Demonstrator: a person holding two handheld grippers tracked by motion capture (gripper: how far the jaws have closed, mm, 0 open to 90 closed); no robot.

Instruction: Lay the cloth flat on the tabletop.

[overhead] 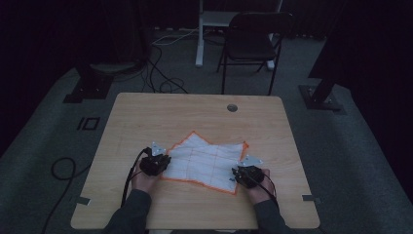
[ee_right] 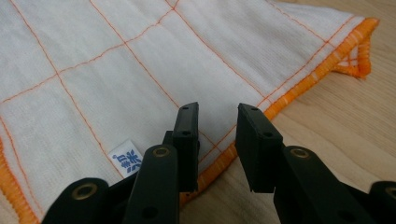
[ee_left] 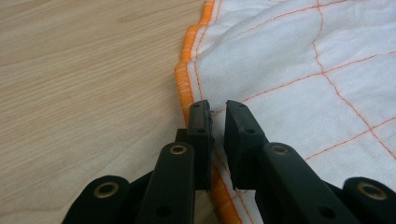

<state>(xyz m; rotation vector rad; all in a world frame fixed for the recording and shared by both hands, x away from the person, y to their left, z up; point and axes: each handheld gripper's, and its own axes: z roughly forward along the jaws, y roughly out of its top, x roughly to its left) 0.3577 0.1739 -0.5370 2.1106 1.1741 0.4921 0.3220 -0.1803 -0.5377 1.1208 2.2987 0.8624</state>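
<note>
Grasp step: left claw (ee_left: 217, 116) nearly closed at cloth (overhead: 204, 161) hem; right claw (ee_right: 217, 135) released astride edge. Next: pinch both.

Dim room, grey carpet (overhead: 341, 146). Black chair (overhead: 251, 44) behind wooden table (overhead: 146, 117); white stand (overhead: 207, 29) beyond. Cables (overhead: 160, 78) trailed across floor. Dark walls.

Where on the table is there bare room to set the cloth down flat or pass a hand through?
The far half of the wooden table, from the cloth out to the round cable hole, is bare. Bare strips also run along the left and right edges and the near edge. It is crowded at the cloth's near corners, where the left gripper and right gripper sit.
</note>
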